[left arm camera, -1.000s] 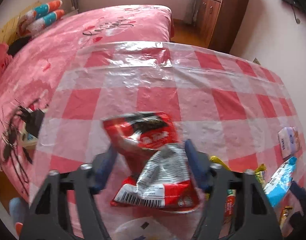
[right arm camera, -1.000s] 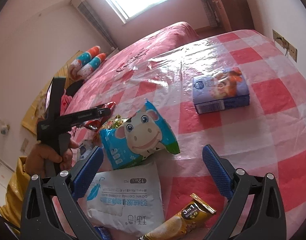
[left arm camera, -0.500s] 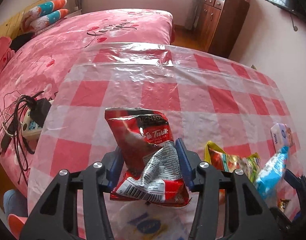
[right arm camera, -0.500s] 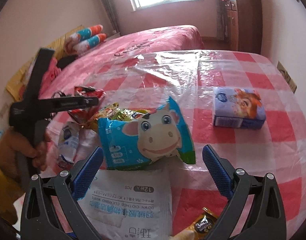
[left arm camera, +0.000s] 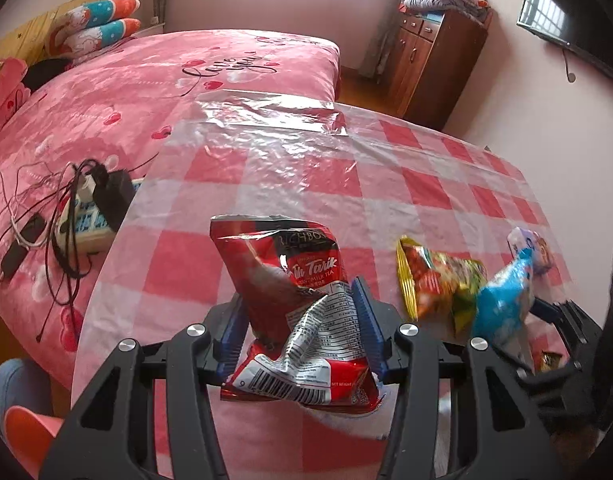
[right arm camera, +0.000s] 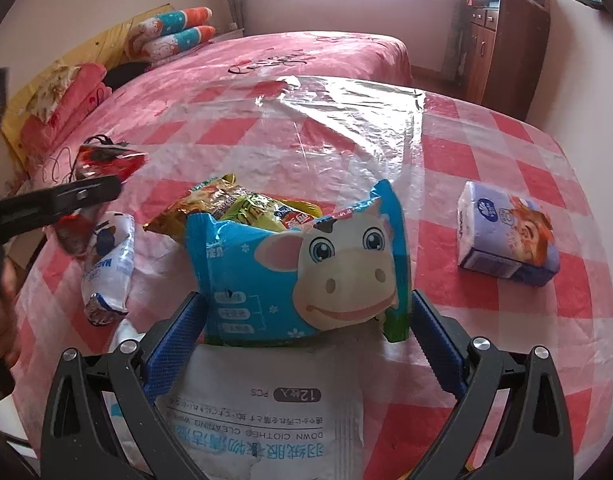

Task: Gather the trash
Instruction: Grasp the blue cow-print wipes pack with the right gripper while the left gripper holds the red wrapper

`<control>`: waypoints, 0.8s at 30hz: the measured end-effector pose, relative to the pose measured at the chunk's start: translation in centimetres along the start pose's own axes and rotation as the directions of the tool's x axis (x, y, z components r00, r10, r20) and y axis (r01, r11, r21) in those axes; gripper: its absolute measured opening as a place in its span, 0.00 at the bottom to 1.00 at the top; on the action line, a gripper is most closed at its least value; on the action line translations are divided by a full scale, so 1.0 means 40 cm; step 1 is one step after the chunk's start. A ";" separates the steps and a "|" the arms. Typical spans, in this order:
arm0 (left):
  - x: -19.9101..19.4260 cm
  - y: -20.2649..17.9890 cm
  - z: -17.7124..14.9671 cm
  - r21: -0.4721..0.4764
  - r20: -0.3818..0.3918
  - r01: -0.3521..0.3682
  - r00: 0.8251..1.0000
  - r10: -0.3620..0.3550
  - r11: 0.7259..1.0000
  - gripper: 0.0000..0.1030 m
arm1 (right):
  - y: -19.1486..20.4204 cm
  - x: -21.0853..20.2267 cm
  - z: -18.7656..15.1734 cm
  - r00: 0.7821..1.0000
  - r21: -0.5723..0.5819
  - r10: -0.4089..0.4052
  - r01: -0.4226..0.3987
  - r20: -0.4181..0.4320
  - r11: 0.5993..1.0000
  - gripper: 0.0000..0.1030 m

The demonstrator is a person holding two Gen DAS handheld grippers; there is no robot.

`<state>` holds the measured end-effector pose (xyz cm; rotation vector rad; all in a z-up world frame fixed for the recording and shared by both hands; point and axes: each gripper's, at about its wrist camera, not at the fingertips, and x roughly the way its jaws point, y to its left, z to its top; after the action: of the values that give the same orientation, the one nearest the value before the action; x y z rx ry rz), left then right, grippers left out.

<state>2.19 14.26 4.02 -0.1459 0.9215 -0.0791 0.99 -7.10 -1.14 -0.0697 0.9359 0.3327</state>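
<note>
My left gripper point(left arm camera: 300, 326) is shut on a crumpled red milk tea packet point(left arm camera: 290, 304) and holds it above the checked table point(left arm camera: 306, 168); the packet also shows in the right wrist view point(right arm camera: 102, 160). My right gripper point(right arm camera: 306, 332) has its jaws closed against the sides of a blue cow-print packet point(right arm camera: 306, 264), which also shows blurred in the left wrist view point(left arm camera: 504, 300). A yellow-green snack wrapper point(right arm camera: 234, 204) lies behind the cow packet. A white cleaning-wipes pouch point(right arm camera: 266, 412) lies under my right gripper.
A white and blue wrapper point(right arm camera: 106, 264) lies at the table's left. A tissue pack point(right arm camera: 506, 236) stands at the right. A pink bed point(left arm camera: 186, 76) with a power strip and cables point(left arm camera: 86, 208) lies beyond. A wooden cabinet point(left arm camera: 434, 64) stands by the wall.
My left gripper closed on the red packet and lifted it. My right gripper moved forward and closed around the blue cow packet.
</note>
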 end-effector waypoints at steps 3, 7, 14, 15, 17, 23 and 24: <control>-0.019 0.011 -0.027 0.000 0.002 0.005 1.000 -0.005 1.000 0.50 | 0.003 0.008 -0.002 1.000 0.005 -0.001 0.001 -0.007 1.000 0.95; -0.034 0.020 -0.068 0.001 -0.007 0.013 1.000 -0.013 1.000 0.50 | 0.007 0.007 -0.006 1.000 0.000 -0.015 0.015 -0.007 1.000 0.95; -0.058 0.042 -0.122 -0.031 -0.010 0.037 0.999 -0.037 0.999 0.50 | 0.014 -0.001 -0.008 0.999 -0.010 -0.030 0.031 0.013 0.999 0.75; -0.060 0.044 -0.130 -0.034 -0.012 0.041 0.999 -0.041 0.999 0.50 | 0.013 -0.002 -0.008 0.999 -0.008 -0.029 0.029 0.016 1.000 0.73; -0.064 0.051 -0.144 -0.045 -0.014 0.049 0.999 -0.049 0.998 0.50 | 0.007 -0.005 -0.008 1.000 0.003 -0.021 0.021 0.021 1.000 0.71; -0.085 0.071 -0.172 -0.070 -0.008 0.072 0.997 -0.073 0.995 0.50 | -0.014 -0.024 -0.014 0.999 0.053 -0.003 0.000 0.052 0.999 0.68; -0.088 0.074 -0.173 -0.072 -0.006 0.078 0.997 -0.078 0.994 0.50 | -0.015 -0.028 -0.017 0.998 0.058 0.001 -0.005 0.059 0.998 0.68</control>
<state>-5.44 17.03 2.18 -0.2483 0.9280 -0.1194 0.04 -8.08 -0.68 -0.0049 0.8870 0.3082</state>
